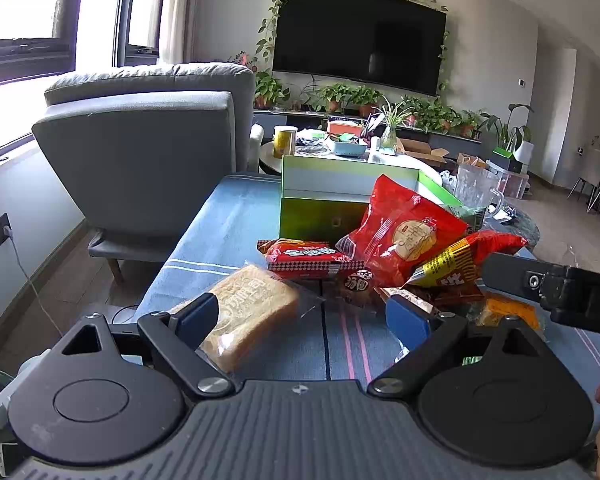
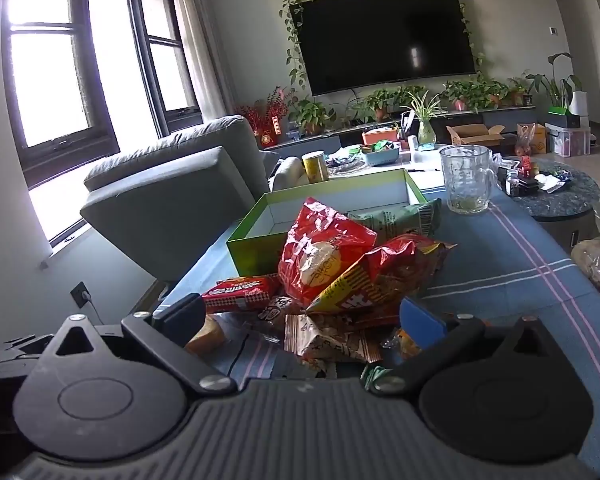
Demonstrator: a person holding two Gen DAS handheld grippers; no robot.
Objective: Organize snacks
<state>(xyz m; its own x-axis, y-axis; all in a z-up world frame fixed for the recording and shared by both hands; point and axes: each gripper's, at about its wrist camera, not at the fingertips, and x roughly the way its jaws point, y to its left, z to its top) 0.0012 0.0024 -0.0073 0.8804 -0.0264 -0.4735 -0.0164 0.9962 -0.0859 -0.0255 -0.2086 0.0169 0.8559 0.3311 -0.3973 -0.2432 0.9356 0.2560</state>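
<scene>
I had both claws spread wide & empty over the snack pile at the near end of the blue striped cloth. Left gripper sat low w/ the wrapped bread slice just inside its left finger, not pinched. Right gripper hung over the heap's near edge, nothing between the pads.

Pile was: big red bag leaning on the green box, red-yellow bag across it, flat red pack to the left, brown-printed packet underneath, a pale green bag resting at the box edge. Box looked mostly empty inside, so prob. the destination.

Handling, my read: all light. Puffed bags are slick film, springy w/ air, contents crush easy, so I'd take them by the crimped end seam, not the belly. Bread is soft & squashes; grip across the short edges gently, or by the loose wrapper tail. Flat pack seemed stiffest, easiest pinch across its width. Lifting a lower packet first would likely topple the leaners.
</scene>
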